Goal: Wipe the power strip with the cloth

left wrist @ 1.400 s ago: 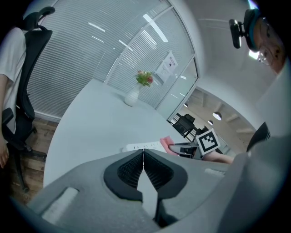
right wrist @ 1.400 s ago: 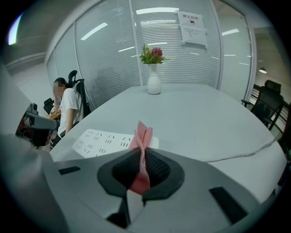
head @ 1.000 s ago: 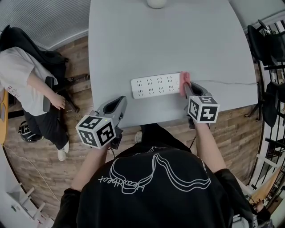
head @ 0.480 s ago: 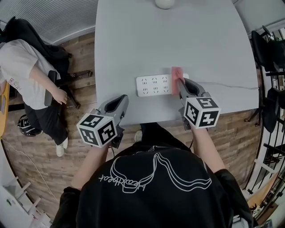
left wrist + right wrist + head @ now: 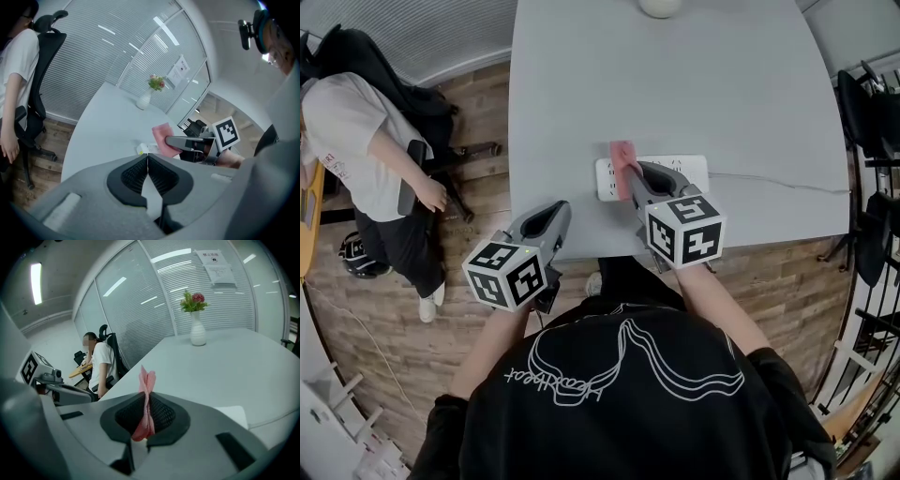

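The right gripper (image 5: 630, 170) has its jaws pinched tight on a pink cloth (image 5: 622, 155). The fabric stands bunched up between the ribbed pads and pokes out past the tips. From above, the cloth rests on the left end of the white power strip (image 5: 692, 172), which lies flat on the grey table (image 5: 675, 84) not far from the person's edge. The gripper's body covers the middle of the strip, so only the right part and a sliver at the left end show. A thin cable (image 5: 778, 178) runs off the strip's right end across the tabletop. The left gripper (image 5: 551, 214) holds nothing; its two jaws are pressed together with no gap, and it hangs over the near edge of the table, to the left of the strip and apart from it. At the far end of the table stands a white vase (image 5: 197, 333) with flowers. Off to the left of the table, a seated person (image 5: 347, 131) in a white shirt sits in a dark office chair (image 5: 417, 178) on the wooden floor.
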`<state>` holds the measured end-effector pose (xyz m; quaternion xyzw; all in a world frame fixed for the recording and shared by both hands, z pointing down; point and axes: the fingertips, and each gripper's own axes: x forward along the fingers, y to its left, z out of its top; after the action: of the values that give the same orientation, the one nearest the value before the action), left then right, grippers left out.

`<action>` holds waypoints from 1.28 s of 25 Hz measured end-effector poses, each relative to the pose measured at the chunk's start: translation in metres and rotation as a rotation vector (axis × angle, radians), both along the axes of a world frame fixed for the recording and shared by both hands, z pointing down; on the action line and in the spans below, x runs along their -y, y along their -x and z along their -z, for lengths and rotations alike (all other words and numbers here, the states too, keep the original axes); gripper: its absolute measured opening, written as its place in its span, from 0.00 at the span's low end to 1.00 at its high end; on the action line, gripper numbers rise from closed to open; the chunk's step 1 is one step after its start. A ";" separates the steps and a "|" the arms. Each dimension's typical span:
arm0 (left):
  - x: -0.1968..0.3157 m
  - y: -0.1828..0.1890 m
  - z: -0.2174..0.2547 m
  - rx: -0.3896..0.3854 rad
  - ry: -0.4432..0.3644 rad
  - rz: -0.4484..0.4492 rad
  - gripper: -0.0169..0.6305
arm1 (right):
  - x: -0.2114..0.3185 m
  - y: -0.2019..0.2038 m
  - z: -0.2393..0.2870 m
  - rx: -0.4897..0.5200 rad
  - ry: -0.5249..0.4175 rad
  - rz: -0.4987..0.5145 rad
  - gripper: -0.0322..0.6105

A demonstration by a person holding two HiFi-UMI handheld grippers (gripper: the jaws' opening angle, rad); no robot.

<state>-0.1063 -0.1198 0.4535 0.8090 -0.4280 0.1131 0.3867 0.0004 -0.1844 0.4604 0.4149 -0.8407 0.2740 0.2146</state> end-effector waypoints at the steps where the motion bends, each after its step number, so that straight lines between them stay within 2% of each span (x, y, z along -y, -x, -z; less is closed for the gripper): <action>1: -0.001 0.001 -0.001 0.001 0.002 0.002 0.05 | -0.002 0.007 -0.004 0.005 0.012 0.012 0.10; 5: -0.002 0.007 -0.003 0.003 0.007 0.009 0.05 | -0.013 0.029 -0.020 0.045 0.081 0.040 0.10; 8: -0.001 0.009 -0.003 0.003 0.008 0.017 0.05 | -0.016 0.035 -0.029 0.035 0.100 0.050 0.10; 21: -0.004 0.008 0.000 -0.008 0.014 0.029 0.05 | -0.015 0.036 -0.042 -0.078 0.071 0.071 0.10; 32: -0.010 0.005 0.003 -0.017 0.009 0.018 0.05 | -0.014 0.022 -0.044 -0.118 0.063 0.047 0.10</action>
<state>-0.1117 -0.1097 0.4501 0.8045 -0.4312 0.1046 0.3948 -0.0215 -0.1704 0.5045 0.4035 -0.8270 0.2703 0.2834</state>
